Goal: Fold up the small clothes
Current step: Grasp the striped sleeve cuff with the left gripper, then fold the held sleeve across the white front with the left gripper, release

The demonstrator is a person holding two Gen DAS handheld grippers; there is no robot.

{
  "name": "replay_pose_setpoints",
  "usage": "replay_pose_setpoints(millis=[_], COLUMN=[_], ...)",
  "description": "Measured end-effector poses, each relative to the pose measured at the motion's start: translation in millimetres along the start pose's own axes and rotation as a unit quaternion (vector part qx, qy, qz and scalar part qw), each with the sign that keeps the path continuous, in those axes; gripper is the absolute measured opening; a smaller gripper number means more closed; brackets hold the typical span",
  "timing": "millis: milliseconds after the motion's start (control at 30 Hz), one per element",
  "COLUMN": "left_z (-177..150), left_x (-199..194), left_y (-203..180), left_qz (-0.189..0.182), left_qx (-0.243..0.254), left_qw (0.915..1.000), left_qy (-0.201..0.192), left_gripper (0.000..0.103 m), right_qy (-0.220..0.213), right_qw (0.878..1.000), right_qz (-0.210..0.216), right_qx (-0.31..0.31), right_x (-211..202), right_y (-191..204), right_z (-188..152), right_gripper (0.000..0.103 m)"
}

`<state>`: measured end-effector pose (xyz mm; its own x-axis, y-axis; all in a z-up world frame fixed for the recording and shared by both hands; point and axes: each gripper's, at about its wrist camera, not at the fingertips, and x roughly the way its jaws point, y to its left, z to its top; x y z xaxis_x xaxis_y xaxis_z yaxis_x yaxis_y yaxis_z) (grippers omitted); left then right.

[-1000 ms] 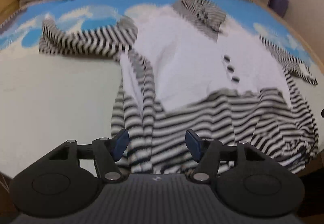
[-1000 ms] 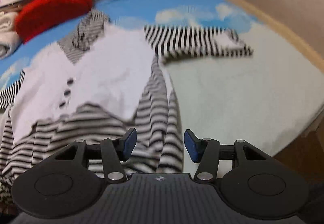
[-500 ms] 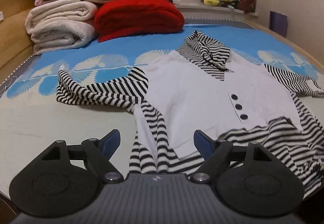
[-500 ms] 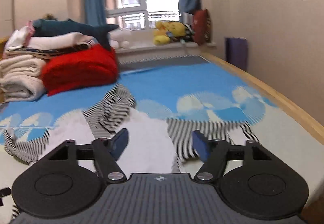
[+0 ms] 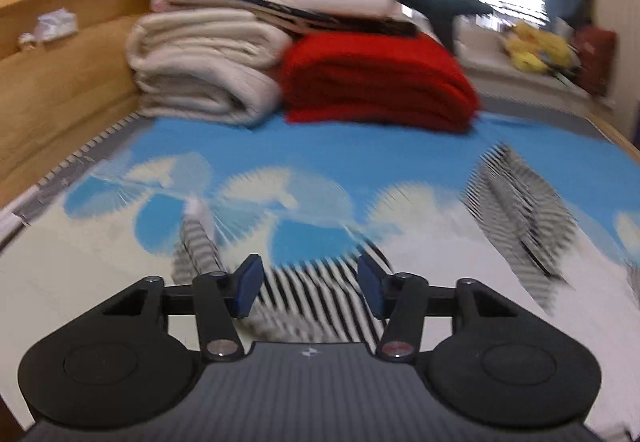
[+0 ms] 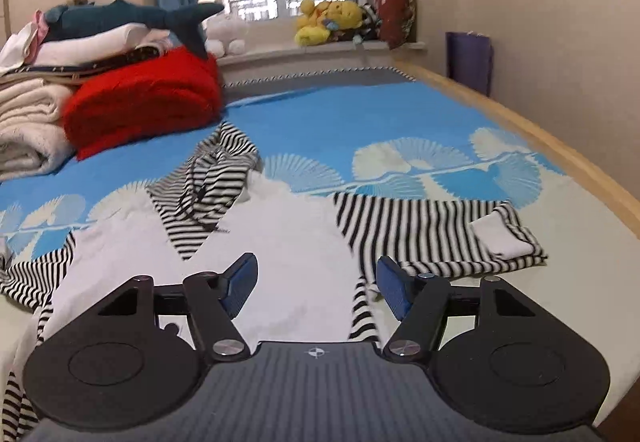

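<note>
Both tools, raised since earlier, hang released above the flat striped-and-white hooded top point(image 6: 280, 242).

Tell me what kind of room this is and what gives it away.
Most likely a bedroom: a bed with a blue fan-patterned sheet and wooden side rail, a stack of folded cream blankets, and yellow plush toys on the windowsill.

Garment point(image 6: 288, 242): lower centre of the right wrist view, on the bed point(image 6: 400, 114).
Sleeve point(image 6: 424, 230): stretches right.
Folded blankets point(image 6: 140, 102): upper left, behind the garment.
Plush toys point(image 6: 328, 22): top centre, on the windowsill.
</note>
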<state>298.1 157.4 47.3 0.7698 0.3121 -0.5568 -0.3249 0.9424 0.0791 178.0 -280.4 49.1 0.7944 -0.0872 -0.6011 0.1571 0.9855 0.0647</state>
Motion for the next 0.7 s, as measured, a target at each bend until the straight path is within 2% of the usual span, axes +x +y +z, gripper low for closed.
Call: replay_pose_setpoints(millis=[100,133,167,267,367,433,500,533,600,667,700], left_z=[8.1,5.1,2.4,5.5,12.0,11.6,10.5,9.2,5.6,0.5,-1.0], left_x=[38.4,51.1,64.6,104.3,125.9,133.5,143.2,148.7,157.8,167.3,171.7], left_y=[12.4,18.2,24.3,46.7,63.3,70.4,73.5,72.5,69.7,67.5,67.0], left_qz=[0.046,0.057,0.068,0.112,0.131,0.126,0.114,0.111,0.11,0.116,0.125], left_qx=[0.003,0.003,0.001,-0.044,-0.07,-0.08,-0.092,-0.09,-0.081,-0.078,-0.075], left_qw=[0.9989,0.9984,0.9976,0.9907,0.9867,0.9858,0.9852,0.9853,0.9857,0.9854,0.9844], left_qy=[-0.009,-0.004,0.009,0.064,0.067,0.076,0.089,0.093,0.098,0.097,0.1], left_gripper=[0.056,0.056,0.056,0.056,0.058,0.062,0.062,0.062,0.062,0.062,0.062], right_qy=[-0.001,-0.002,-0.001,0.01,0.049,0.081,0.113,0.129,0.13,0.112,0.119], right_qw=[1.0,0.999,0.999,0.998,0.994,0.992,0.989,0.985,0.98,0.977,0.974], right_qz=[0.006,0.008,0.01,0.02,0.015,0.017,0.042,0.062,0.095,0.111,0.111], right_qx=[-0.024,-0.033,-0.038,-0.066,-0.098,-0.094,-0.089,-0.097,-0.119,-0.146,-0.158], right_x=[3.1,3.7,5.9,14.4,43.9,67.1,89.0,101.1,118.8,131.1,136.2], right_y=[10.4,14.5,18.2,31.8,62.3,90.3,119.9,136.9,165.6,191.3,199.5], right_z=[-1.2,-0.9,-2.1,0.2,10.8,27.4,42.4,46.5,46.8,34.1,26.9], right_gripper=[0.057,0.047,0.038,0.032,0.032,0.033,0.043,0.057,0.059,0.059,0.058])
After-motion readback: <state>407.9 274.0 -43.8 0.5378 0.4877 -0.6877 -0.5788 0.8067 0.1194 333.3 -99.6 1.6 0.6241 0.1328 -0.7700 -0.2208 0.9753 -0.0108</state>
